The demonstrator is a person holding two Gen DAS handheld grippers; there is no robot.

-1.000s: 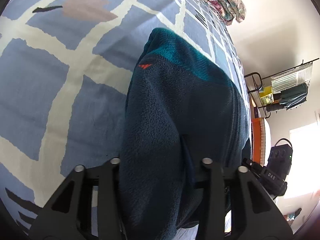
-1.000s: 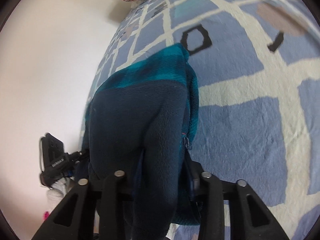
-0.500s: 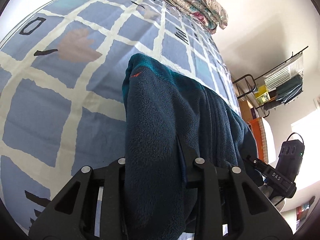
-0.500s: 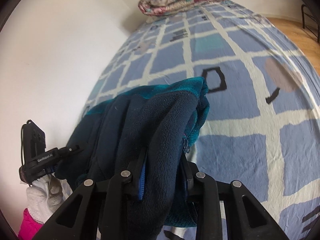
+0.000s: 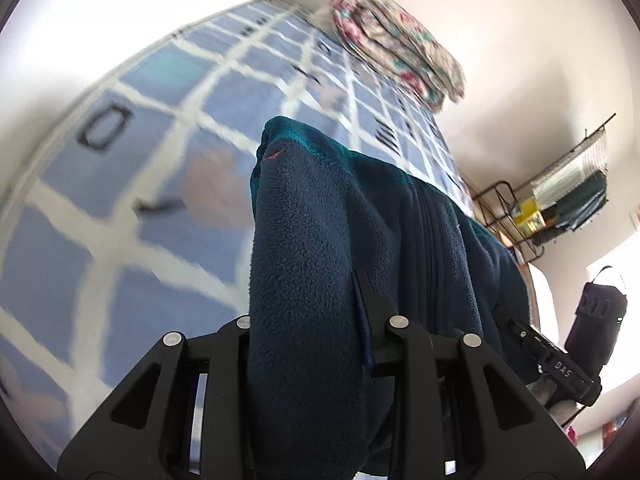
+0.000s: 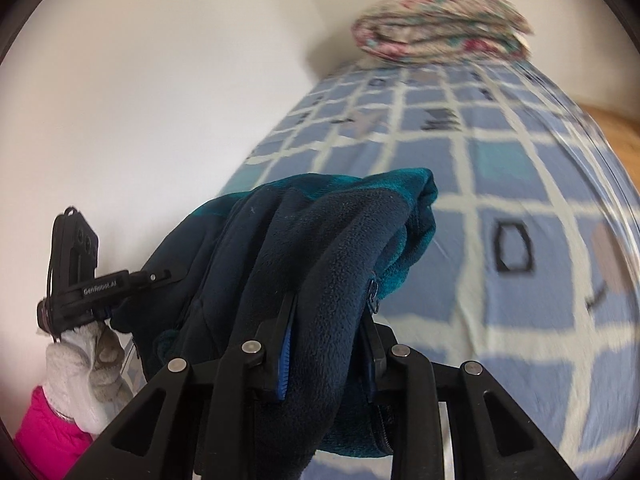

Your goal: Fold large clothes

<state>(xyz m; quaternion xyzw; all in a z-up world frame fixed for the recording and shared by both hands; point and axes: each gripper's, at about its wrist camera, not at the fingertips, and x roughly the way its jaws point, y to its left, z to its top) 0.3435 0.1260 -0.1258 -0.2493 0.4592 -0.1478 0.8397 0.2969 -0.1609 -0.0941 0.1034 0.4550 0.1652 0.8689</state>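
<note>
Two claws, thick navy fleece (image 5: 320,240)

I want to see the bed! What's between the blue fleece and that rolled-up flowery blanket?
Only bare checked bedcover. In the right wrist view, nothing lies on the squares between the fleece jacket and the flowery blanket. The left wrist view shows the same.

The fleece jacket (image 5: 320,260) hides both grippers' fingertips and runs off the near edge, and the checked bedspread (image 6: 500,320) and far folded quilt (image 6: 440,24) are motion-blurred.
</note>
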